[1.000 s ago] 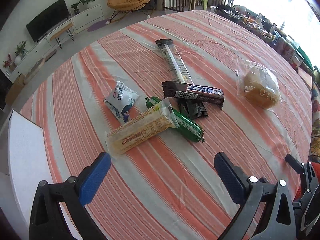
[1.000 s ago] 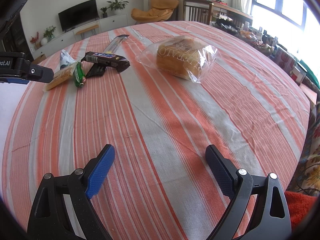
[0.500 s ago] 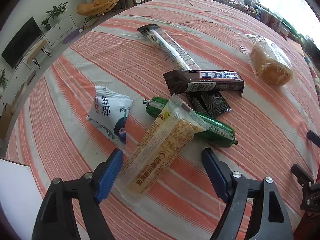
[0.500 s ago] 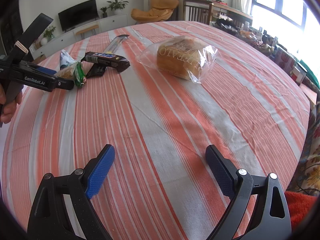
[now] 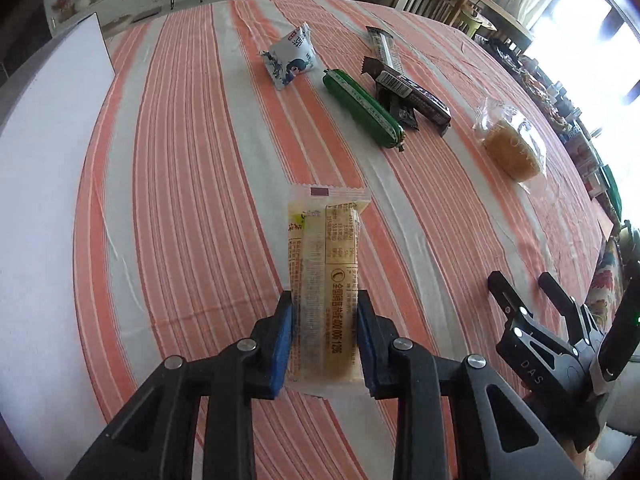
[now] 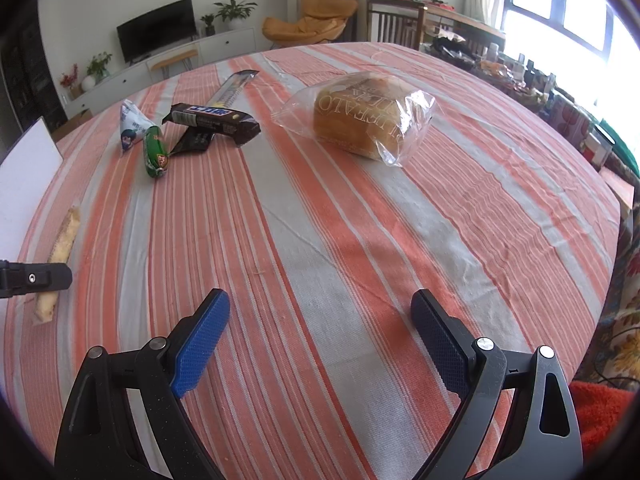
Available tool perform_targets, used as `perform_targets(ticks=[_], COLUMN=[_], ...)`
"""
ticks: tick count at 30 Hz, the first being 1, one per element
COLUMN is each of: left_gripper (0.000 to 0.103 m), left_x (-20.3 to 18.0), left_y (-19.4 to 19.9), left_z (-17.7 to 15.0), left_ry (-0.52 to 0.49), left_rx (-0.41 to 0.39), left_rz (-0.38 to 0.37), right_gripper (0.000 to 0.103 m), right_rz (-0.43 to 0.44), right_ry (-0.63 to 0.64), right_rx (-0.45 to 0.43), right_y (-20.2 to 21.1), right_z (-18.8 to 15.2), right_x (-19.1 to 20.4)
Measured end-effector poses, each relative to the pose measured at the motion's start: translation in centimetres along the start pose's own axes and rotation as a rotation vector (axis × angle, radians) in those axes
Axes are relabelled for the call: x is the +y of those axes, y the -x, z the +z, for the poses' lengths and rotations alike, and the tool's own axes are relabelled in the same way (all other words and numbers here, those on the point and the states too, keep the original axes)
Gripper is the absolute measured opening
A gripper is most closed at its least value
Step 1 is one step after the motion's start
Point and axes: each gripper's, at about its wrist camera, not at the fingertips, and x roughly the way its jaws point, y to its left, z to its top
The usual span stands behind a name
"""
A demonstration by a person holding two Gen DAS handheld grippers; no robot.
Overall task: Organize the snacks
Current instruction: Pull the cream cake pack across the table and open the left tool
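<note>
1. Left claw (image 5: 325, 332): jaws just closed in, both blue pads pressed on the sides of the yellow wafer pack (image 5: 325, 280); near end gripped, far end reaching out over the worktop (image 5: 180, 200).
2. Pack: long, flat, clear crinkled film, pale biscuit inside, printed text and barcode number.
3. Beyond the pack: green sausage (image 5: 362, 108), glossy, tube-shaped; bagged bread (image 5: 512, 148) to its right.
4. Right claw (image 6: 320, 332): released, nothing between the pads, over striped woven cloth.

two downward wrist views, shared tablecloth (image 5: 192, 200)
</note>
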Motion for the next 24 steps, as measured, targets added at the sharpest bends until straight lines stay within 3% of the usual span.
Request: perform_targets(ticks=[1,3,4,5,10,13,17,24], left_gripper=[0.033,0.055,0.075,0.081,0.082,0.094,0.103,0.103], left_x=[-0.3,-0.2,0.1,0.4,1.6,1.7,2.7,2.7], left_y=[0.4,0.6,0.4,0.1,-0.9,-1.4,-1.6,-1.7], left_z=[-1.0,-2.3,-2.6,-2.7,-2.5,-2.7,-2.7,-2.6], left_ry=[-0.011,-0.016,-0.001,0.02,0.021,-0.019,0.039,0.04], left_rx=[-0.037,-0.096,-0.112,-0.127,-0.206,-0.249,-0.265,-0.266], left_rz=[0.024,0.06,0.071,0.085,0.183,0.228,0.232,0.233], right_gripper=[0.094,0.094,0.094,0.094,0.094,0.094,0.094,0.094], right_rz=[0.0,0.0,0.0,0.0,0.001,0.0,0.0,0.001], right_ry=[0.0,0.0,0.0,0.0,0.001,0.001,0.001,0.001], right_rx=[0.0,0.0,0.0,0.0,0.0,-0.001,0.0,0.0], right_y=[0.0,0.0,0.0,0.0,0.0,0.0,-0.1,-0.1], right_z=[0.0,0.0,0.0,0.0,0.0,0.0,0.0,0.0], right_x=[0.0,0.0,0.0,0.0,0.0,0.0,0.0,0.0])
